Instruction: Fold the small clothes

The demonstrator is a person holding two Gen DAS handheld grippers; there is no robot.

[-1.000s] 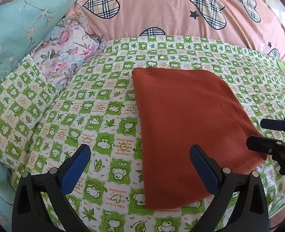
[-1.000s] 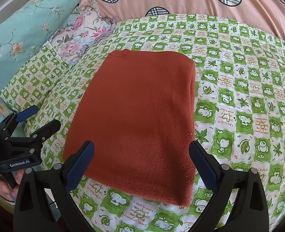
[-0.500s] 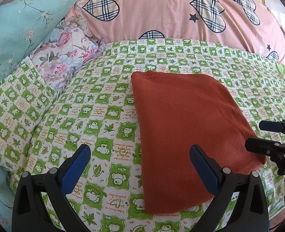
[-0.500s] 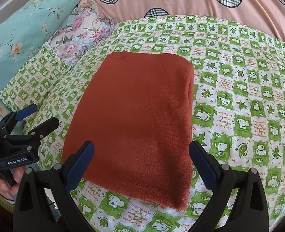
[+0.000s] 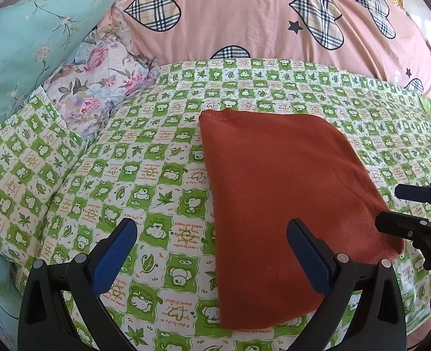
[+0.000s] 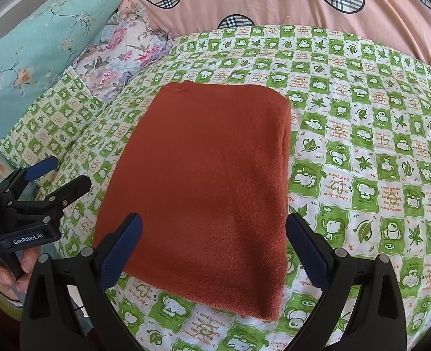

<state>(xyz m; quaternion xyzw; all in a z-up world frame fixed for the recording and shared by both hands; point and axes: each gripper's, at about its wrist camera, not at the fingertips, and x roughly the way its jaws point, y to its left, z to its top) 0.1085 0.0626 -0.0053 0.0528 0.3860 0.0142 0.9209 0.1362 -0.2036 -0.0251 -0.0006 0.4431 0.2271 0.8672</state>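
Observation:
A folded rust-orange garment (image 5: pixel 279 193) lies flat on the green-and-white checked bedspread (image 5: pixel 145 175); it also shows in the right wrist view (image 6: pixel 209 181). My left gripper (image 5: pixel 212 248) is open and empty, above the bedspread at the garment's near left edge. My right gripper (image 6: pixel 214 239) is open and empty, held above the garment's near edge. The right gripper also appears at the right of the left wrist view (image 5: pixel 391 207), and the left gripper at the left of the right wrist view (image 6: pixel 66 172).
A teal floral pillow (image 5: pixel 25 44), a purple floral pillow (image 5: pixel 104 76) and a green checked pillow (image 5: pixel 25 181) lie at the left. A pink quilt with plaid hearts (image 5: pixel 259 20) is piled behind the bedspread.
Both grippers have drawn back a little from the garment, still open. The garment has not moved.

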